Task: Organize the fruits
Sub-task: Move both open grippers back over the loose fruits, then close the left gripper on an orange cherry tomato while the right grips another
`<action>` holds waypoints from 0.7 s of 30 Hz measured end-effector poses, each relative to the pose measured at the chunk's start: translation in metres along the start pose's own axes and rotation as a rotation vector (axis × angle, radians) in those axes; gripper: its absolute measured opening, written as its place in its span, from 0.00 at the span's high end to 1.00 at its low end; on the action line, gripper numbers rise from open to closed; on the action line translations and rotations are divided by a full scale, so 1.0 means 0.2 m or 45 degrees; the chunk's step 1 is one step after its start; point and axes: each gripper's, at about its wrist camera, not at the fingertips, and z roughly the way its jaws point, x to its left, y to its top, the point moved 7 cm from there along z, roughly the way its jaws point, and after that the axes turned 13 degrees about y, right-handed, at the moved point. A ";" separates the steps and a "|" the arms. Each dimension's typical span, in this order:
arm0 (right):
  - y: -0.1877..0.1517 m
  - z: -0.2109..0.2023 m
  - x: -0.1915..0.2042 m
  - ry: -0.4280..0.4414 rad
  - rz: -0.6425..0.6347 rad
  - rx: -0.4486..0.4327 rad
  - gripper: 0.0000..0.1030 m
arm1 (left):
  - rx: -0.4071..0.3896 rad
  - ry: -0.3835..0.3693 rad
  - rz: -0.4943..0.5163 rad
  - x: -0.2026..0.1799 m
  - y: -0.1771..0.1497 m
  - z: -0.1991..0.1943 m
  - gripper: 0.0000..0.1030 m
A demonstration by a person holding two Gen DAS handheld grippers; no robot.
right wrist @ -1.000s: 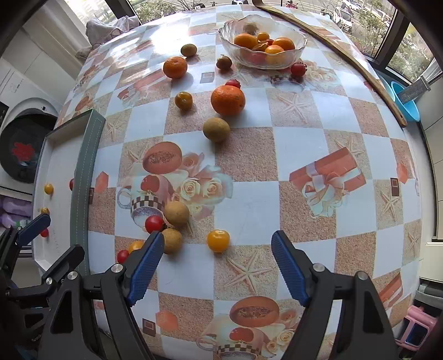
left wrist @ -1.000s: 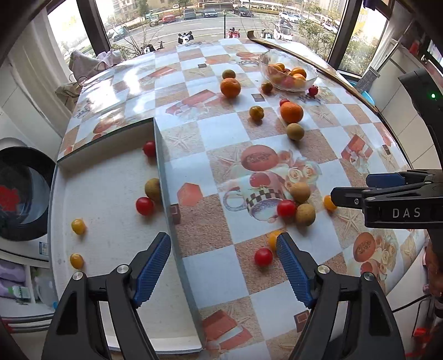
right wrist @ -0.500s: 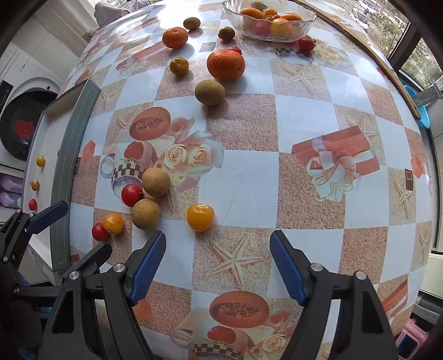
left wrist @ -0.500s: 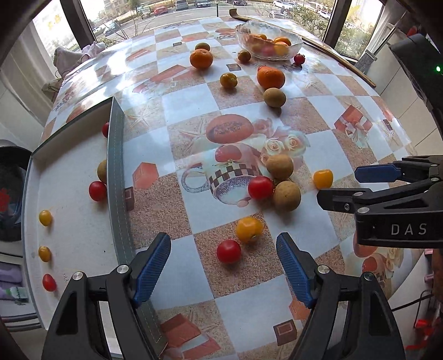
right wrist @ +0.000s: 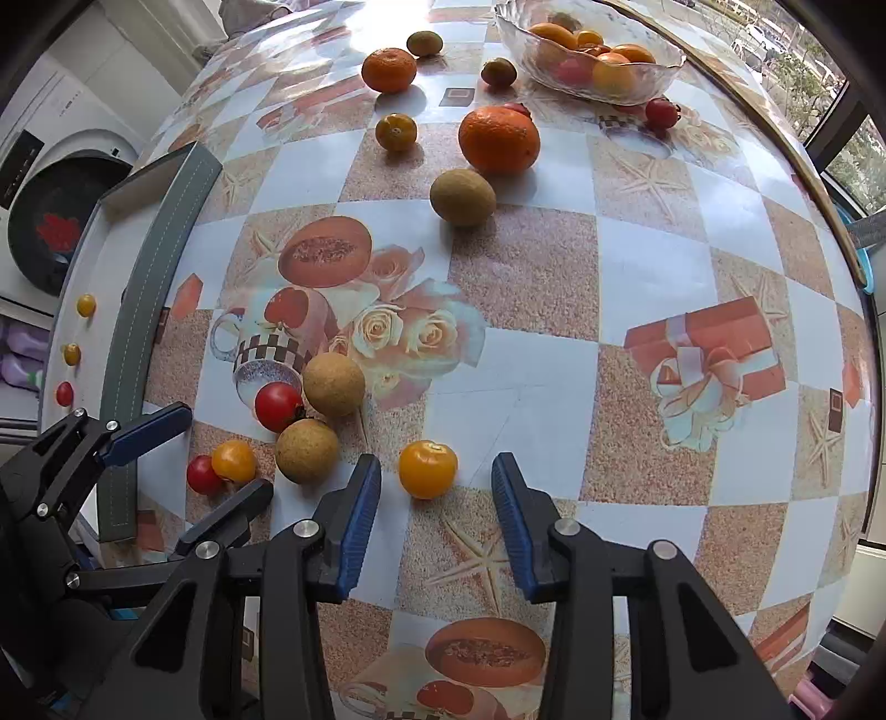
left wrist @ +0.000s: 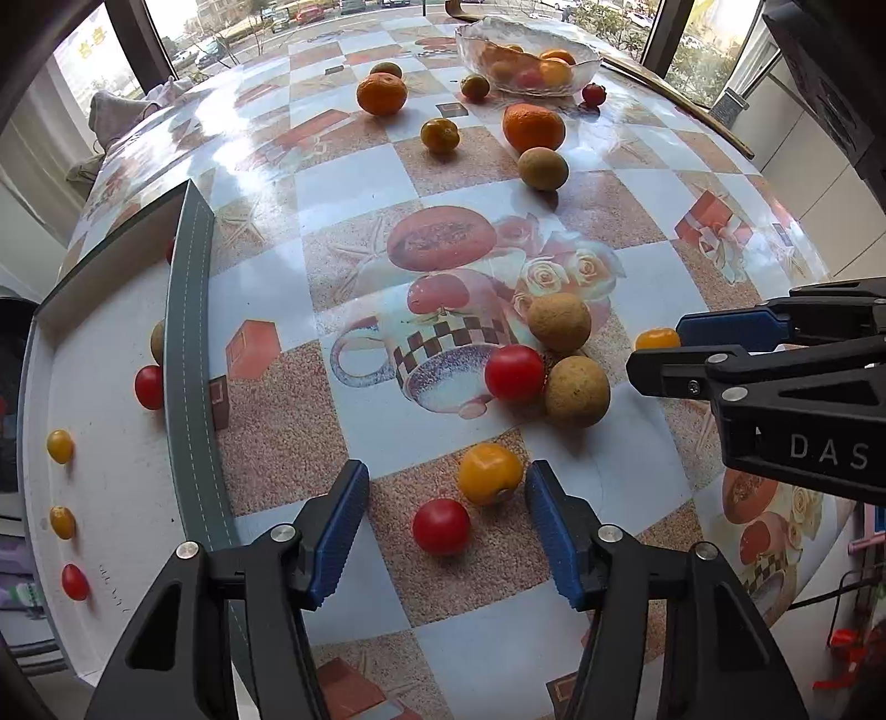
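My left gripper (left wrist: pixel 447 501) is open, its jaws on either side of a red cherry tomato (left wrist: pixel 441 525) and a yellow tomato (left wrist: pixel 490 473) on the tablecloth. My right gripper (right wrist: pixel 436 494) is open around another yellow tomato (right wrist: pixel 428 468). In the left wrist view the right gripper (left wrist: pixel 673 354) comes in from the right beside that tomato (left wrist: pixel 656 339). Two brown round fruits (left wrist: pixel 576 391) and a red tomato (left wrist: pixel 514 373) lie just beyond. A glass bowl (right wrist: pixel 590 52) of fruit stands at the far side.
A white tray (left wrist: pixel 105 443) with a grey rim (left wrist: pixel 191 354) lies at the left and holds several small red and yellow tomatoes. Oranges (right wrist: pixel 498 139), a brown fruit (right wrist: pixel 462 198) and small citrus (right wrist: pixel 396 132) are scattered toward the bowl. A washing machine (right wrist: pixel 50 221) stands left.
Both grippers have moved forward and down toward the fruits. The left now brackets the red and yellow tomatoes; the right now brackets the lone yellow tomato.
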 end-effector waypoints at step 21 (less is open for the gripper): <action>0.00 -0.09 -0.06 0.077 0.125 -0.058 0.78 | 0.006 -0.204 -0.125 0.08 0.06 -0.13 0.79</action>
